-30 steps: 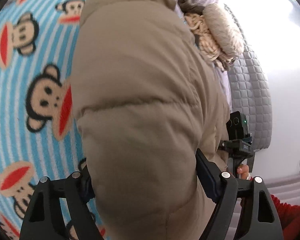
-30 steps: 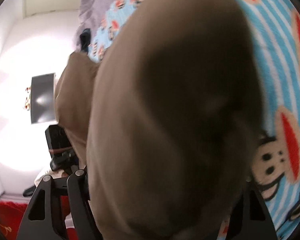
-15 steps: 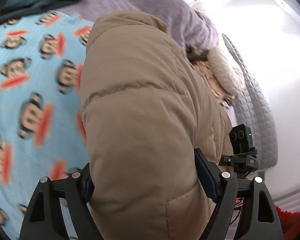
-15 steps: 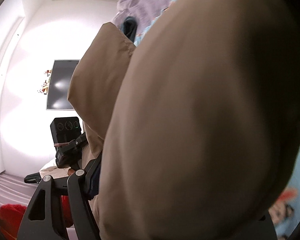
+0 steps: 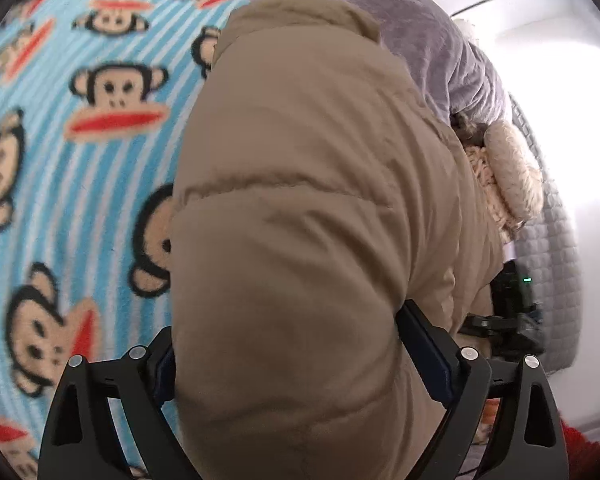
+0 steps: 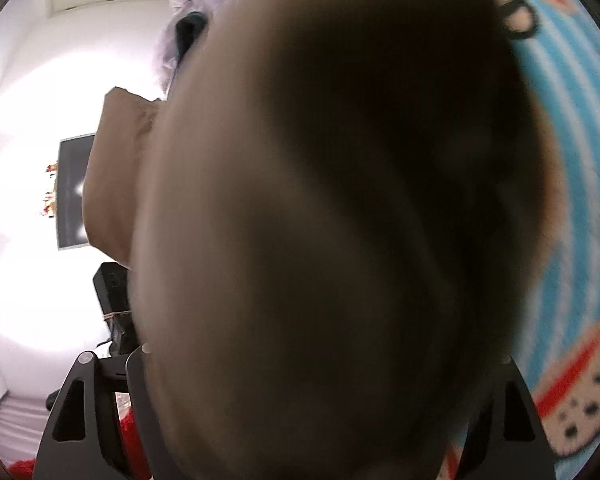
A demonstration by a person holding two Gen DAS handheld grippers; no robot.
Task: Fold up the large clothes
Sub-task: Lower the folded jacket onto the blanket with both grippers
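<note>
A tan puffer jacket fills the middle of the left wrist view, hanging over a blue striped monkey-print blanket. My left gripper has a thick fold of it between its jaws; the jaws are opening, and the blue pads still touch the fabric. In the right wrist view the jacket sits very close and blurred. My right gripper holds another bulge of it, its jaws opening too and its pads hidden by cloth. The jacket's cream fur trim hangs at the right.
A purple quilt and a dark garment lie at the far end of the bed. A grey quilted panel stands at the right. A dark screen hangs on the white wall. A red sleeve shows low right.
Both grippers have carried the jacket across the bed; the blanket's monkeys slid through the views and the purple quilt came into sight. The left jaws stand slightly wider.
</note>
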